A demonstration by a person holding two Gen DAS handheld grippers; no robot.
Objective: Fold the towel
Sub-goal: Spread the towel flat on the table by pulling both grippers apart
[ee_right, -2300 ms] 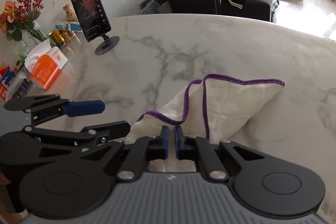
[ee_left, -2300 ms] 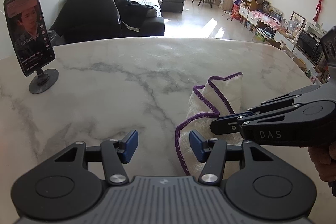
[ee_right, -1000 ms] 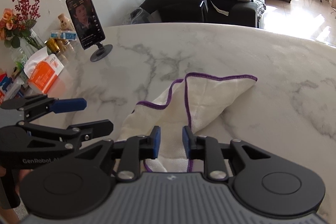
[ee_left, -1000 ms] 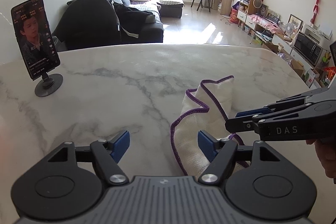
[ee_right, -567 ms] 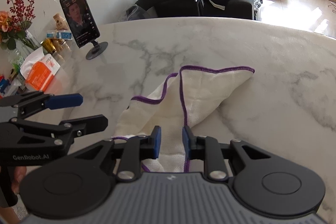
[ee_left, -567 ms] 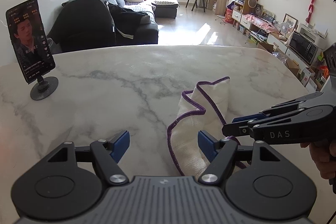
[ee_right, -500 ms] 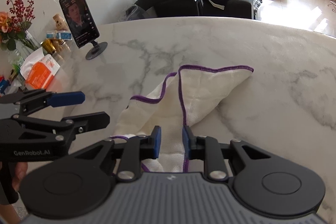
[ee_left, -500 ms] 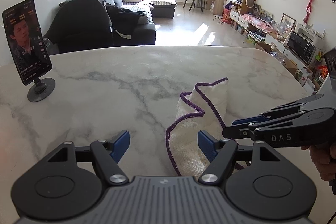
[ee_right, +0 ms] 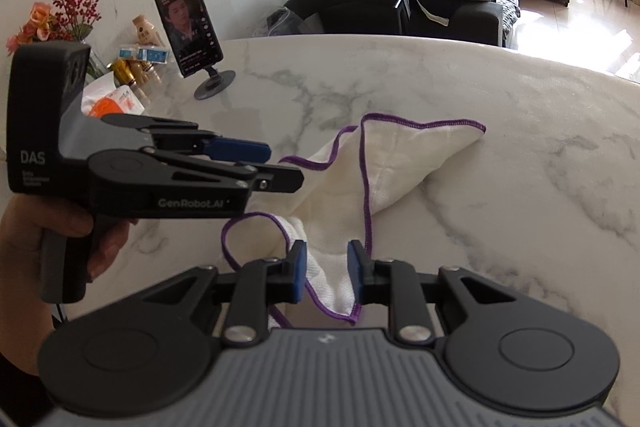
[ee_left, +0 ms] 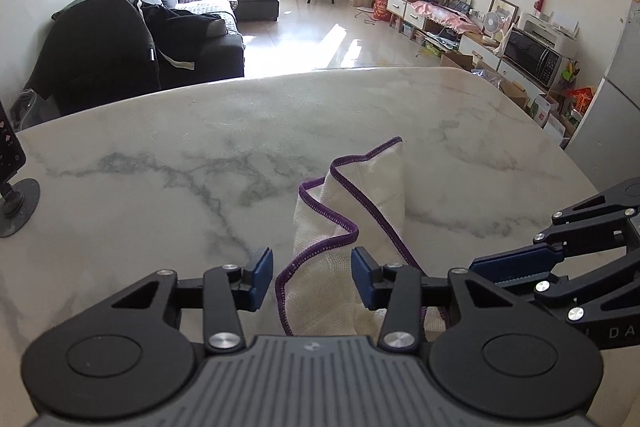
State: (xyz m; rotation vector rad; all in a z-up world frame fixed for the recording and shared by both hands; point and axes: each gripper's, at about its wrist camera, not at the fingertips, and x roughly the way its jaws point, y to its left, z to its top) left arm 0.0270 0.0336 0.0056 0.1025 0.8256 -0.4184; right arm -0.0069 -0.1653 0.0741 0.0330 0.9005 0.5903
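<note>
A white towel (ee_left: 376,187) with purple stitched edging lies crumpled in a long heap on the marble table (ee_left: 160,155). My left gripper (ee_left: 312,281) is open, and the towel's near purple edge lies between its blue pads without being pinched. In the right wrist view the towel (ee_right: 400,163) stretches away to the upper right. There my right gripper (ee_right: 327,277) stands slightly open, with a near corner of the cloth lying loose between its pads. The left gripper (ee_right: 280,165) hovers over the towel's left side, held by a hand. The right gripper (ee_left: 504,267) shows side-on at the right.
A phone on a round stand (ee_right: 188,23) stands at the table's far left. Beside it are an orange tissue pack (ee_right: 112,103), small bottles and flowers (ee_right: 52,15). The table's curved far edge (ee_right: 440,41) faces a dark sofa.
The right gripper, shut on the towel at first, opened and stays slightly open. The left gripper moved right over the towel's near edge and its jaws narrowed.
</note>
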